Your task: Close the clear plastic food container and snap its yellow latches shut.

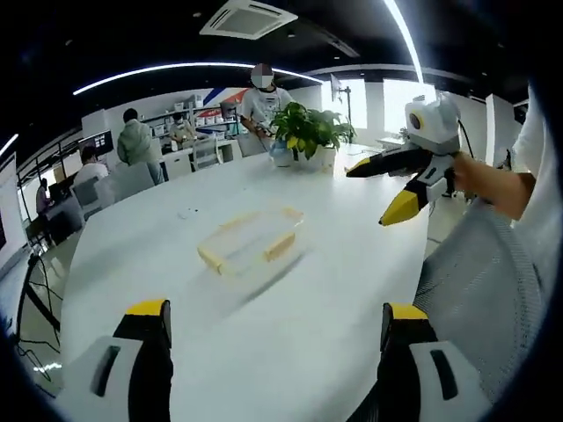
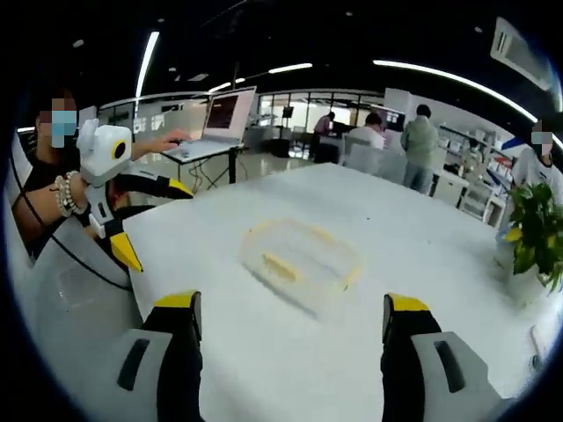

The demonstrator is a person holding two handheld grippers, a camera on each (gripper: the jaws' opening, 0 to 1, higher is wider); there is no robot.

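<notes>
Yellow-tipped jaws of the left tongs rise spread wide at the near edge of the left gripper view, holding nothing. Across the bare white counter from them, out in the middle, lies the clear plastic food container, lid apparently resting on it though the blur makes that hard to confirm. One yellow latch shows on its right side and another pale yellow strip along the near-left edge.

The right tongs are likewise spread and empty, and in the right gripper view the container sits just beyond them — well apart from both tools. A potted plant stands at the far end of the counter, with people seated at desks beyond.

Nothing is touching the container yet, so the step in hand looks like the approach. To do it well, I would bring both tongs in from opposite sides, press the lid flat first, then push one latch down while the other tongs steadies the box — it is light and would likely skid on this smooth top.
</notes>
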